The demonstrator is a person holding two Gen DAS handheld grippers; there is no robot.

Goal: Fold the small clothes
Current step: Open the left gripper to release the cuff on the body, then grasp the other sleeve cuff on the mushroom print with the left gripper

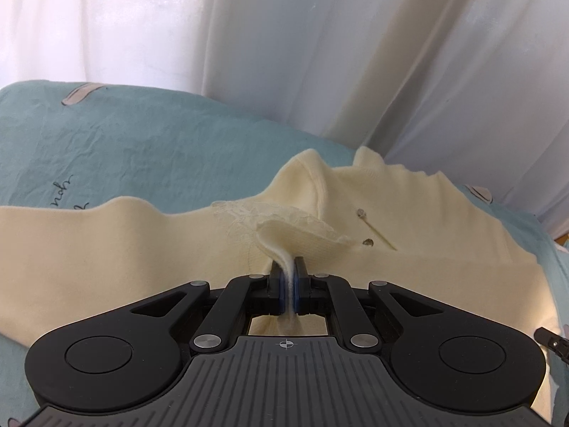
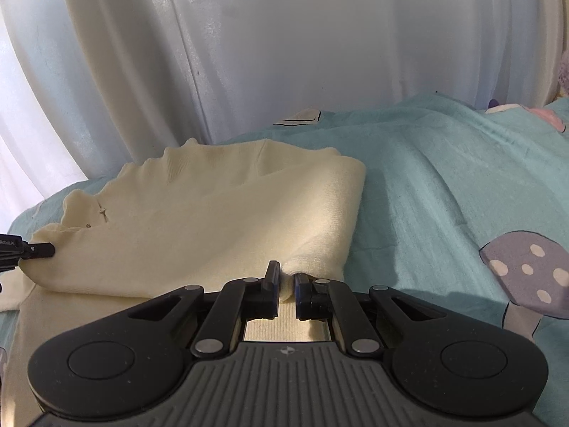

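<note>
The cream knit top (image 1: 106, 249) lies spread on the bed, over a teal sheet (image 1: 142, 149) printed with mushrooms, with pale curtains (image 1: 284, 53) hanging at the far side; part of it is already doubled over itself, judging by the rounded fold edge (image 2: 352, 206) at the right of the right wrist view; the step in hand looks like a two-point pickup ahead of the next fold. The left tongs (image 1: 288, 267) are clamped tight on a thin ridge of the knit just near the lace-trimmed neckline (image 1: 284, 217), the cloth rising in a pinched tongue between the blue pads; the right tongs (image 2: 285, 277) are closed on a lump of the same garment at the near end of that fold edge, with cream fabric filling the narrow gap between the fingers. The next move probably calls for both hands to lift together and carry the held edges across, keeping the cloth taut enough that the layers do not slide apart; the loose knit may sag between the two grips. Much is hard to read: the near part of the garment is hidden under both gripper bodies; how many layers each grip takes cannot be told; the sleeves cannot be made out; a small metal pin or clasp (image 1: 377, 229) on the chest is too small to identify; the other gripper shows only as a black tip (image 2: 35, 249) at the left edge.
</note>
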